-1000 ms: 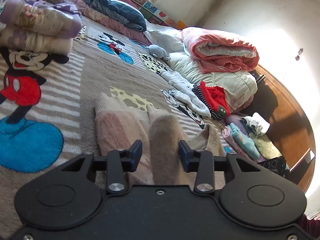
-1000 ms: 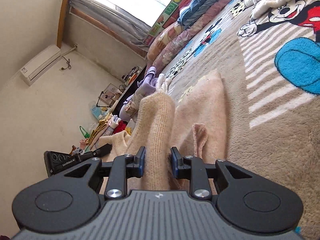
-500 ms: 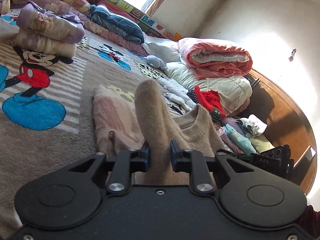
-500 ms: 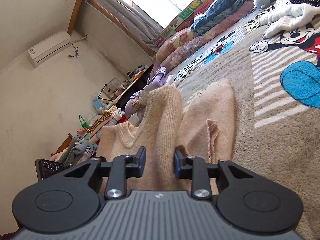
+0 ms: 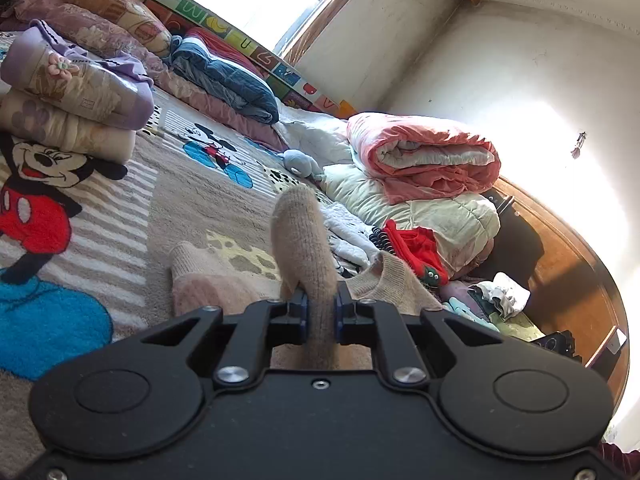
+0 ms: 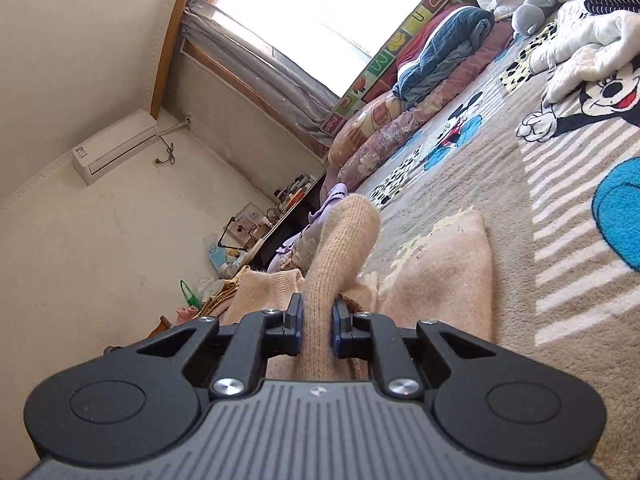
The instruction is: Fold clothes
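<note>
Since a second ago both my grips have tightened: then the left jaws stood spread around a hump of knit, and now they are pressed onto it, while both cameras have tipped up to show more wall and window.

My left gripper [image 5: 320,312] pinches a raised fold of the beige-pink sweater [image 5: 304,248], which stands up between the jaws like a rounded column. My right gripper [image 6: 316,322] pinches a matching ridge of the same sweater [image 6: 344,248]. I hold a fold in each side, as I judge it, so that one edge of the garment can be lifted evenly and carried over the rest without twisting.

The rest of the sweater lies flat on the Mickey Mouse blanket [image 5: 192,192], just ahead of my jaws. In the left view a ribbed cuff [image 5: 188,250] lies on the near left and the ribbed neckline [image 5: 392,276] on the near right. The knit is fuzzy, thick and soft, pinkish where it lies flat and tan where it is lifted; I expect it to sag and slide, so the pinch must stay firm.

Far off on the left sits a stack of folded quilts [image 5: 72,96]; to the right a rolled pink duvet [image 5: 424,160] rests on a cream one, well apart from my work.
</note>
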Demonstrator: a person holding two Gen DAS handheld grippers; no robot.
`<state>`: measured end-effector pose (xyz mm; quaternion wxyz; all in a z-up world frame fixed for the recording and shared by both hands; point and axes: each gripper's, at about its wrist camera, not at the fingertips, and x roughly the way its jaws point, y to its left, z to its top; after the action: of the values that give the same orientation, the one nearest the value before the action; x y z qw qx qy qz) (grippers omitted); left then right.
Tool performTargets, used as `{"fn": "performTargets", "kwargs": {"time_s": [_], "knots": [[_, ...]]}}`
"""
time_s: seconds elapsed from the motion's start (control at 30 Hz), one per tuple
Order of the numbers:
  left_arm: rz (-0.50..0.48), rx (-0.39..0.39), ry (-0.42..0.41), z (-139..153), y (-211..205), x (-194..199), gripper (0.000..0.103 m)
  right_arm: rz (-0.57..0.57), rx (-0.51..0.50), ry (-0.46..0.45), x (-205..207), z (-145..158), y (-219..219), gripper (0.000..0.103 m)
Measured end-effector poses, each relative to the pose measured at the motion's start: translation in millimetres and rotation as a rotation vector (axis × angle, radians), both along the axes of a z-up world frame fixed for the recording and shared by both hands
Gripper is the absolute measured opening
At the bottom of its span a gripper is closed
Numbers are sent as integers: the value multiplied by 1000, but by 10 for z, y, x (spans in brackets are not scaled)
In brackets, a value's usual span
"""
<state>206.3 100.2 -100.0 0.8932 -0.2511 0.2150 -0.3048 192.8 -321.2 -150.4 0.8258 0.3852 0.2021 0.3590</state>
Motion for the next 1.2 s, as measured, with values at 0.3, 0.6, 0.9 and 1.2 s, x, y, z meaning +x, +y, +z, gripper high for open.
{"fn": "performTargets", "kwargs": {"time_s": [0.3, 0.6, 0.9, 1.2], "knots": [[25, 11, 138, -238, 44, 206, 10, -12, -39, 43, 355, -139, 51, 15], [-9, -77, 235, -288, 233, 23, 46, 33, -37, 135, 351, -268, 111, 34], [-41, 52, 23, -68, 27, -104, 10, 63, -115, -31, 218, -19, 191, 16], [-5, 29, -169, 0, -17, 244, 10, -56, -144, -155, 414, 162, 41, 16]]}}
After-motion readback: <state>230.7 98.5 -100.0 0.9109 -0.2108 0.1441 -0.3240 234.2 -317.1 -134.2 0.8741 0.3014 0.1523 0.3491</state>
